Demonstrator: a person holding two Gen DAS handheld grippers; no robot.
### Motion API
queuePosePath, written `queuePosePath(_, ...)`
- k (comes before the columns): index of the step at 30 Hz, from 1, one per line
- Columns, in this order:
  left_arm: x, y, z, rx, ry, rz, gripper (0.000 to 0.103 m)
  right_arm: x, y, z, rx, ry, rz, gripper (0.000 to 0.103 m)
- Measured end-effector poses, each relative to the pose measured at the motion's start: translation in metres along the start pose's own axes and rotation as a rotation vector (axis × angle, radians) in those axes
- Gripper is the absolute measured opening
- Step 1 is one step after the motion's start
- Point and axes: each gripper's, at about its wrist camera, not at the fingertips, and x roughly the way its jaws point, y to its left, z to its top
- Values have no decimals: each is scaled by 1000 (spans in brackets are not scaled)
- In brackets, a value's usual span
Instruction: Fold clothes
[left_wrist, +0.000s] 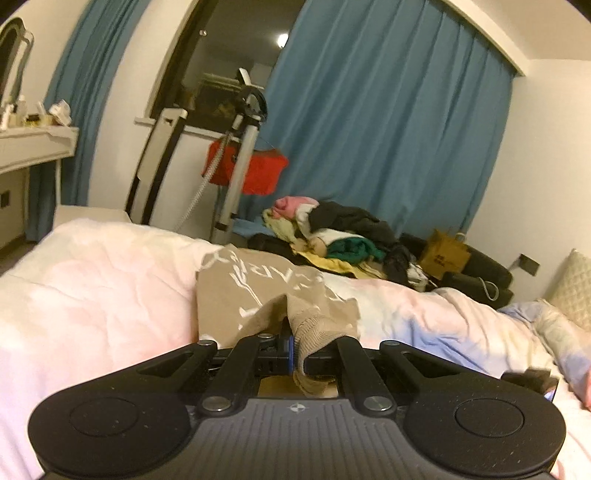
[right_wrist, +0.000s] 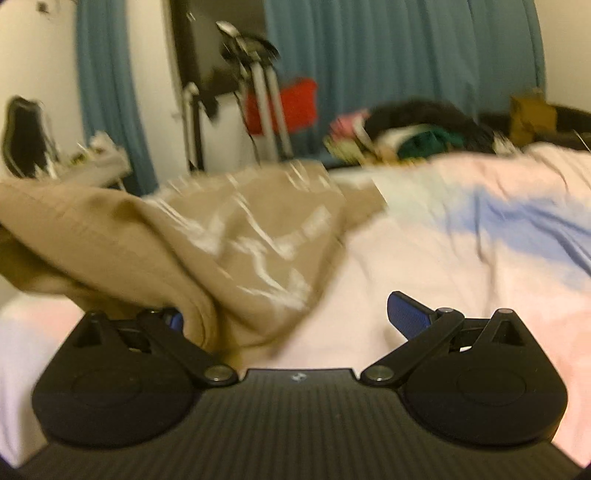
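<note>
A tan garment with white lettering lies spread on the pale bed cover. My left gripper is shut on a ribbed edge of it, which bunches up between the pads and hangs down behind them. In the blurred right wrist view the same tan garment is lifted in a fold at the left and drapes over the left side of my right gripper. That gripper stands wide open. Its blue right pad is bare over the cover, and the left pad is mostly hidden by cloth.
A heap of mixed clothes sits beyond the bed's far edge, with a brown paper bag to its right. A tripod and a red bag stand before blue curtains. A white dressing table is at the left and a pillow at the right.
</note>
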Motion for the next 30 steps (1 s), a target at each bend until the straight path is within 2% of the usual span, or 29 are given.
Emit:
queuePosePath(3,-5,-2,-1,-8,-28,9,4,-3,-15,2,111,-4,30,103)
queuePosePath(9,-23,-17,6,20,-127,-59,4,-46,-29,31,132,-199,-28,103)
queuePosePath(13,-20,-37,0,102,-83,-42,4,-73,-45,54,102,-309,-68,103)
queuePosePath(15,-20,-41,-4,122,-86,-40,4,-64,-55,59,87,-256,-91,103)
queuePosePath(17,-22,-41,-3,104,-95,-50,4,-49,-66,53,124,-168,-61,103)
queuePosePath(22,-29,-30,5,67,-122,-21,4,0,-71,30,150,59,-74,103)
queuePosePath(24,-26,-21,6,48,-96,6,4,0,-73,25,204,33,-68,103)
queuePosePath(28,-10,-7,2,51,3,55,4,-32,-73,40,207,-187,-71,103)
queuePosePath(30,3,-5,-4,56,68,58,8,-42,-75,50,189,-247,-63,103)
